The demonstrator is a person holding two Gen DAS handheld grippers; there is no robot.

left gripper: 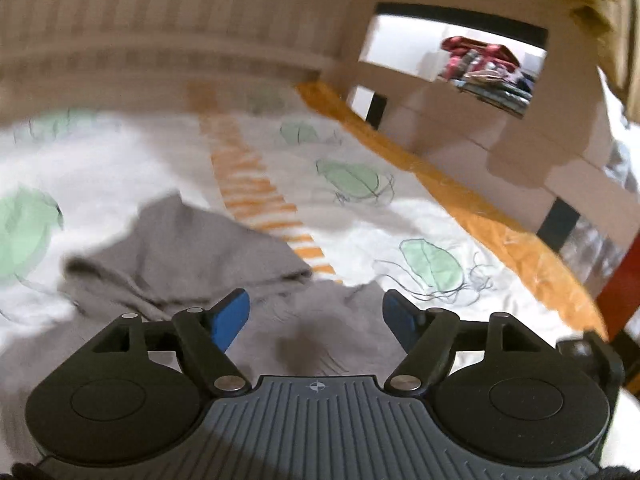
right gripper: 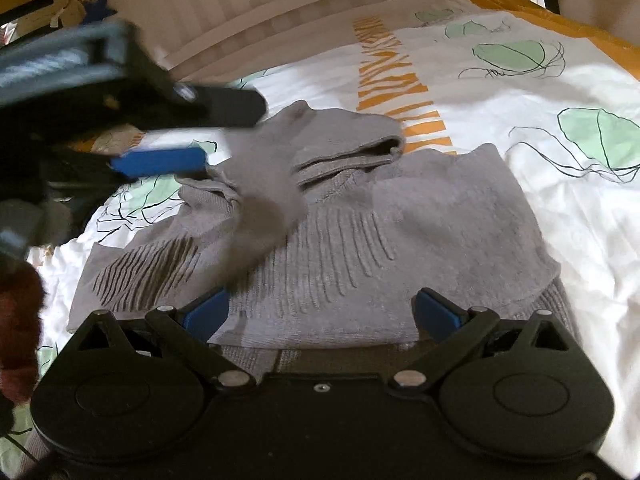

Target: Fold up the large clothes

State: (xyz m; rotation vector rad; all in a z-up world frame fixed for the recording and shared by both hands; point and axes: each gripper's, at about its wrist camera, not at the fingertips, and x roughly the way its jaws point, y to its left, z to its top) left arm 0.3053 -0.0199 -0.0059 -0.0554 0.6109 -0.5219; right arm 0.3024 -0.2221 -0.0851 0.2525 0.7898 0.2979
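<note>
Right gripper (right gripper: 320,312) jaws spread wide, nothing between them, poised low over the near hem of one grey ribbed sweater (right gripper: 420,216) lying partly folded on the bed; left gripper (left gripper: 316,316) likewise wide apart and empty above the same sweater (left gripper: 192,256). In the right wrist view the left gripper (right gripper: 188,136) cuts in from the left, blurred, over a loose sleeve (right gripper: 260,208) and hides that corner. White duvet (right gripper: 560,208) with green blobs and one orange zigzag stripe (right gripper: 400,88) underneath; slatted headboard (right gripper: 280,4) behind, pale shelving unit (left gripper: 460,120) beside the bed.
</note>
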